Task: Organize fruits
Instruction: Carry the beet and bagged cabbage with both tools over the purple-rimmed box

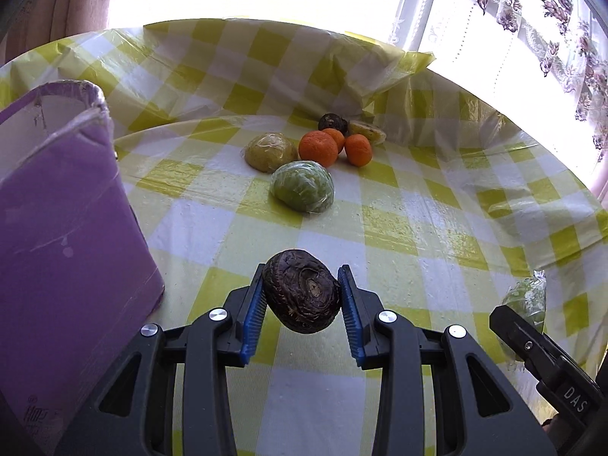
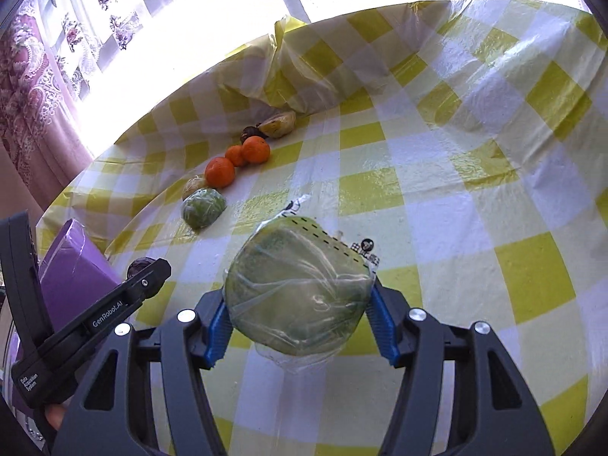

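Note:
My left gripper (image 1: 302, 296) is shut on a dark wrinkled fruit (image 1: 302, 294), held above the checkered table beside the purple box (image 1: 64, 235). My right gripper (image 2: 298, 300) is shut on a green fruit wrapped in plastic film (image 2: 298, 292), also above the table; that fruit shows at the right edge of the left wrist view (image 1: 526, 298). Farther off lie a wrapped green fruit (image 1: 303, 186), a wrapped yellow fruit (image 1: 270, 152), three oranges (image 1: 318, 147), a second dark fruit (image 1: 332, 122) and a yellowish fruit (image 1: 366, 132).
The table has a yellow and white checkered plastic cloth (image 1: 437, 228), bunched up at the far edge (image 1: 342, 76) under a bright window. The purple box also shows at the left of the right wrist view (image 2: 76, 273). Curtains (image 2: 30, 87) hang beyond the table.

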{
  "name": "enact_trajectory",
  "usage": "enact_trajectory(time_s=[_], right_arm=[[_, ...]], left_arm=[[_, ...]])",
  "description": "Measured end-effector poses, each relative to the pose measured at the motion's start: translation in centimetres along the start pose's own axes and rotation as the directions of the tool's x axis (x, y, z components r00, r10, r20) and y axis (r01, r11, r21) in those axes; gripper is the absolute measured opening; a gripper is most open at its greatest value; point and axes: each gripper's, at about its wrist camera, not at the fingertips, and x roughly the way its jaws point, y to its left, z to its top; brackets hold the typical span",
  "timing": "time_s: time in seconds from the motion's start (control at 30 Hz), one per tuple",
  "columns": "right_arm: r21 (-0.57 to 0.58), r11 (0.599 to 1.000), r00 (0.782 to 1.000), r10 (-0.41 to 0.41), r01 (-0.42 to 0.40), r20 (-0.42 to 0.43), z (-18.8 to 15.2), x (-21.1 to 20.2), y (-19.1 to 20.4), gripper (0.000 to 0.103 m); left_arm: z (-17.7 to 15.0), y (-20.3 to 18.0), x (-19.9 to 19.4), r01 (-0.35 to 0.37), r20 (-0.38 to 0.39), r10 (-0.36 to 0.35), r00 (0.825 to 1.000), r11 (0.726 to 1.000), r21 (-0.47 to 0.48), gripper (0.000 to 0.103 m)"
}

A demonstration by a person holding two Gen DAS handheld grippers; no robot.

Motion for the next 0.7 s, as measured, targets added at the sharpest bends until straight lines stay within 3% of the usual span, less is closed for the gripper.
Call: enact_trajectory(time_s=[0.27, 0.43, 0.6, 0.7], right_arm=[[-0.042, 0.999, 1.000, -0.003, 0.003, -0.018, -1.4, -1.2, 1.1, 0.061], [-0.061, 0.998, 0.999, 0.005, -0.008, -0.041, -2.3, -1.8, 1.6, 0.061], [-0.101, 0.995, 1.000, -0.008, 0.008, 0.000, -3.4, -3.3, 2.8, 0.061], [-0.144, 0.989, 0.997, -0.003, 0.013, 0.072, -4.0, -4.5, 4.2, 0.061]], left_arm=[[-2.3, 0.0, -2.1, 0.018, -0.035, -0.017, 0.999, 1.000, 0.022, 0.035], [-3.7, -0.3, -3.5, -0.013, -0.057, 0.017, 0.998, 0.997, 0.075, 0.035], [-4.9, -0.3, -7.4, -0.118, 0.066, 0.109, 0.992, 0.983, 0.141, 0.035], [-4.8, 0.9, -10.7, -0.182, 0.170, 0.160, 0.972, 0.976, 0.123, 0.035]])
